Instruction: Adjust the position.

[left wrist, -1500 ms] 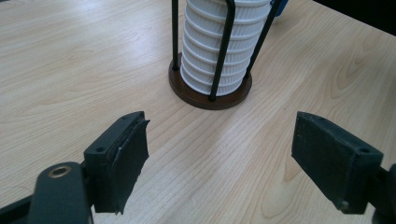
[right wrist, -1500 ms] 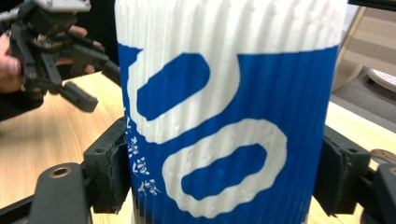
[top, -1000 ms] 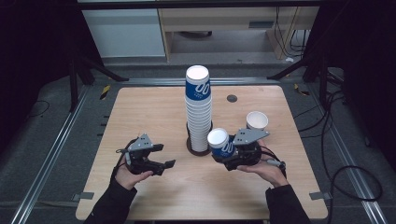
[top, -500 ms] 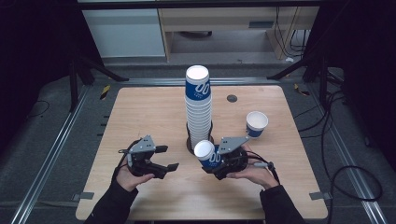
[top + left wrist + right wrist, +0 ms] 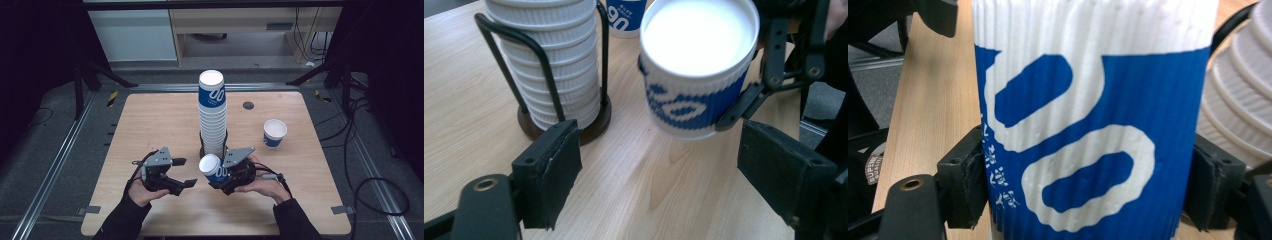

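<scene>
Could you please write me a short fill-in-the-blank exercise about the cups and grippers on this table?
1. The right gripper is shut on a single ____ with a blue band.
2. The left gripper has its jaws ____, with nothing between them.
3. The tall stack of cups stands in a black wire ____ on a round base.
4. A lone cup stands upright on the table, to the ____ of the stack in the high view.

Missing words: cup; open; holder; right

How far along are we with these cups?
Done: one cup stands alone on the table, right of the stack. In hand: the right gripper is shut on a second cup, off the table, near the open left gripper. Left: the tall stack in its holder.
</scene>
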Demonstrator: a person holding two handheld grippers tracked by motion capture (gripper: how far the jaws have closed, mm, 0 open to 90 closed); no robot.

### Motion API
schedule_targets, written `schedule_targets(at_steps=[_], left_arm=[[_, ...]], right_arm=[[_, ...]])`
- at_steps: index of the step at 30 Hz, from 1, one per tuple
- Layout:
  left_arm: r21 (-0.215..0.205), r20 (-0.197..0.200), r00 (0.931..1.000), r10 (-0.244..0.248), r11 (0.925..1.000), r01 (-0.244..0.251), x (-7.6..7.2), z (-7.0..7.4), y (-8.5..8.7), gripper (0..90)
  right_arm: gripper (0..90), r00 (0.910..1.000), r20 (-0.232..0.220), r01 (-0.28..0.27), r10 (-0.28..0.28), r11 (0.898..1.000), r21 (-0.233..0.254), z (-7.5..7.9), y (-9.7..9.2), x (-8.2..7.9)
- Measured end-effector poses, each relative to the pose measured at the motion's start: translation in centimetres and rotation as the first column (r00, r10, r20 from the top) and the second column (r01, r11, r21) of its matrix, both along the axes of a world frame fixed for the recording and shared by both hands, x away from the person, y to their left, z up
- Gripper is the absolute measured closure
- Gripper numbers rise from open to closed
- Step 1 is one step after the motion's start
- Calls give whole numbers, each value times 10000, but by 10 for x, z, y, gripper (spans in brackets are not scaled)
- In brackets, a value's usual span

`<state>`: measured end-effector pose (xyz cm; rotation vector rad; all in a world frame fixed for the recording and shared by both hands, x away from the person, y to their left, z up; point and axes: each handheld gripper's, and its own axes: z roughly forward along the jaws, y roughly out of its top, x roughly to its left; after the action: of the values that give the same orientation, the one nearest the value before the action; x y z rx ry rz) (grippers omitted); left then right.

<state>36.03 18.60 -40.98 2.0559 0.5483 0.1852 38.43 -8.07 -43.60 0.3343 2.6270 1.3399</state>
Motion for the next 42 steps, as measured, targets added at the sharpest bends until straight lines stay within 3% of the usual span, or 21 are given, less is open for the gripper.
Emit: schedule_targets(at_steps=[12, 27, 34, 42], left_arm=[[-29, -167, 9992, -372, 9993, 372, 0, 1, -11, 162], [219, -315, 9975, -637, 9977, 644, -2, -5, -26, 163], [282, -376, 9974, -611, 9977, 621, -3, -7, -28, 196], [77, -485, 9970, -600, 9981, 605, -2, -7, -26, 251]], right_arm=[[209, 9993, 0, -367, 367, 9990, -269, -8, 15, -2], [210, 9963, 98, -855, 857, 9962, -166, -12, 29, -8], [209, 9955, 49, -950, 951, 9954, -130, -12, 33, -10], [199, 9958, -22, -914, 914, 9958, -47, -13, 34, -10]])
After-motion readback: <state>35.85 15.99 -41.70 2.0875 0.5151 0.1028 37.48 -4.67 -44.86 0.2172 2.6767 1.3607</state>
